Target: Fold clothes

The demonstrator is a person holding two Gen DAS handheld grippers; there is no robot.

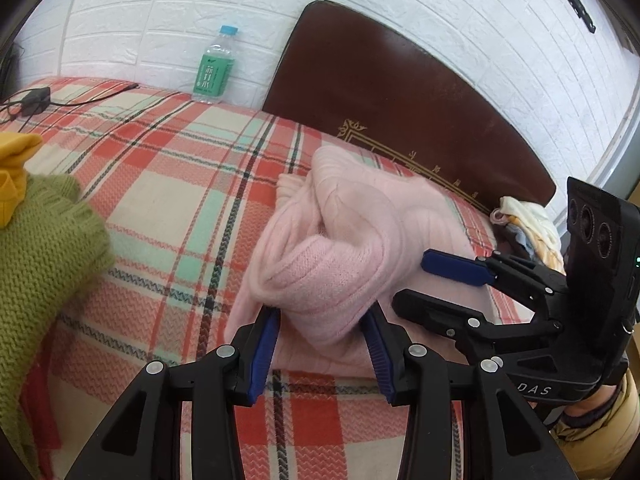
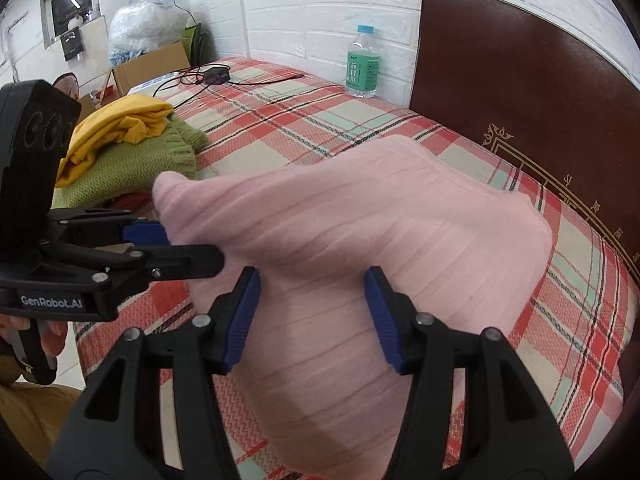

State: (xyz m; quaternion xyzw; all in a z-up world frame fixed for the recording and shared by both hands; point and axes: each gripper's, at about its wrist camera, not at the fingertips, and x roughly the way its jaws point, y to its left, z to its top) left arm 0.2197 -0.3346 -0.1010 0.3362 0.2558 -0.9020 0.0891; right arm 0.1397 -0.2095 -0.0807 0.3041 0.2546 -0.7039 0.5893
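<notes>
My left claw read "GenRobot.AI" and its jaws were spread with a bunched fold of the one pink sweater sitting between them. My right claw showed "DAS", spread wide over the flat part, gripping nothing. The sweater lay on the plaid blanket. One water bottle with a green label by the wall, print too small. Two knits piled left: yellow top on green sweater.

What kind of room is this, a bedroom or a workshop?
Likely a bedroom used for storage: a plaid-covered bed with a dark brown wooden headboard against a white brick-pattern wall, plus a cardboard box beyond it.
</notes>
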